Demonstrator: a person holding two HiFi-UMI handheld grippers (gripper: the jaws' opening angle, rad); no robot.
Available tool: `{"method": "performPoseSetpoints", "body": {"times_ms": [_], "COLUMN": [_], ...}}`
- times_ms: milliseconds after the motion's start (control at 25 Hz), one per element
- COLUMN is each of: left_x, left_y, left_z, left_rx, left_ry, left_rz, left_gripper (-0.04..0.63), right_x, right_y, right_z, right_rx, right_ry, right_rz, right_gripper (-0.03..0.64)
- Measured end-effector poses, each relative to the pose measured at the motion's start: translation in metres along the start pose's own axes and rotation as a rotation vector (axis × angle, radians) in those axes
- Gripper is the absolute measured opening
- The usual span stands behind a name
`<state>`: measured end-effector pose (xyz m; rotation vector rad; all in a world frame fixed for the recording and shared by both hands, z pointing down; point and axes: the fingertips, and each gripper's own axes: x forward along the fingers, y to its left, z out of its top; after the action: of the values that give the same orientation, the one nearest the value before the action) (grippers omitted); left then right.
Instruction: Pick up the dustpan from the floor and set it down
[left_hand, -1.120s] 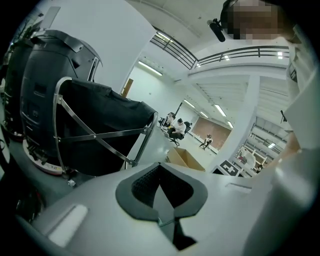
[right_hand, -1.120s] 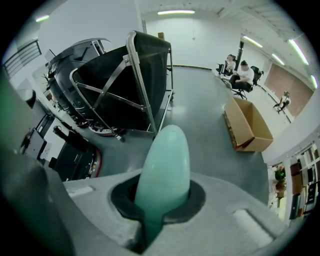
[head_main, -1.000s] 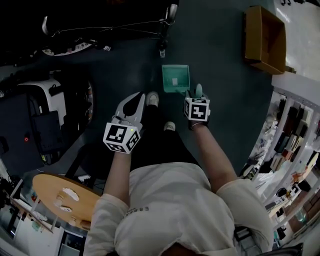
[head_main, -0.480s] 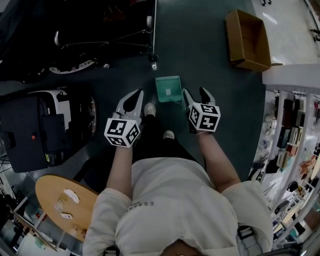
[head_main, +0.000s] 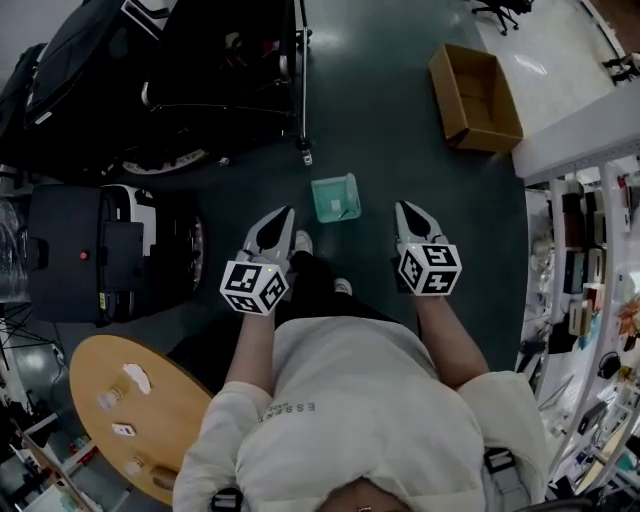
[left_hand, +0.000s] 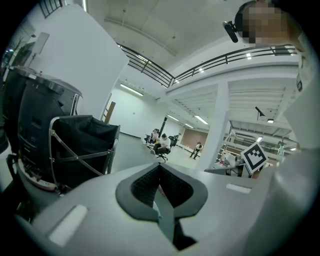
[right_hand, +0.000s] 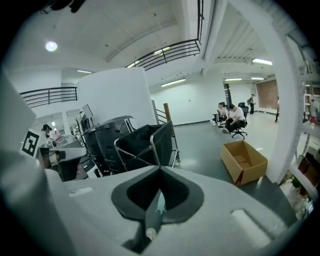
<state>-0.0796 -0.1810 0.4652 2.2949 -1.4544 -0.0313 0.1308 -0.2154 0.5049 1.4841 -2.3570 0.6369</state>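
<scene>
- Both forearms reach forward from the person's body at the bottom of the head view, roughly parallel, with the marker cubes facing the camera.
- The left gripper (head_main: 283, 212) points up the frame just left of centre, above a white shoe (head_main: 302, 242). Its fingers (left_hand: 145, 187) meet at the tips with nothing between them.
- The right gripper (head_main: 406, 208) points the same way just right of centre. Its fingers (right_hand: 137, 192) have just been closing and are now pressed together, holding nothing.
- The teal dustpan (head_main: 335, 197) sits on the dark floor (head_main: 400, 120) in the upper middle of the frame, beyond the fingertips and between the two grippers, touching neither.
- A cardboard box (head_main: 475, 97) stands open at the upper right, well apart from the dustpan.
- A second ago the right gripper was down at the dustpan's right edge, and half a second ago its fingers were spread beside it. Now both grippers are higher and clear of the dustpan, which looks smaller and farther off, and the box sits further left in the frame.
</scene>
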Motion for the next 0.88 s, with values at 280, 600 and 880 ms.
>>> {"method": "performPoseSetpoints", "body": {"times_ms": [280,600,880], "left_x": [-0.052,-0.140,-0.260], "left_y": [-0.032,-0.078,-0.124], "left_z": [-0.005,-0.027,-0.083], "left_rx": [0.010,0.051,0.010], "left_ry": [-0.009,-0.023,-0.046], "left_rz": [0.025,0.027,0.063], "left_gripper": [0.011,0.011,0.011], "right_x": [-0.057,-0.121,-0.220], "right_y": [0.003,0.029,0.074], "right_z": [-0.021,-0.054,-0.133], "right_rx": [-0.002,-0.071,-0.127], "right_ry": [0.000,-0.011,0.050], "right_rz": [0.024,0.076,0.091], "right_gripper": [-0.009,-0.008,-0.009]}}
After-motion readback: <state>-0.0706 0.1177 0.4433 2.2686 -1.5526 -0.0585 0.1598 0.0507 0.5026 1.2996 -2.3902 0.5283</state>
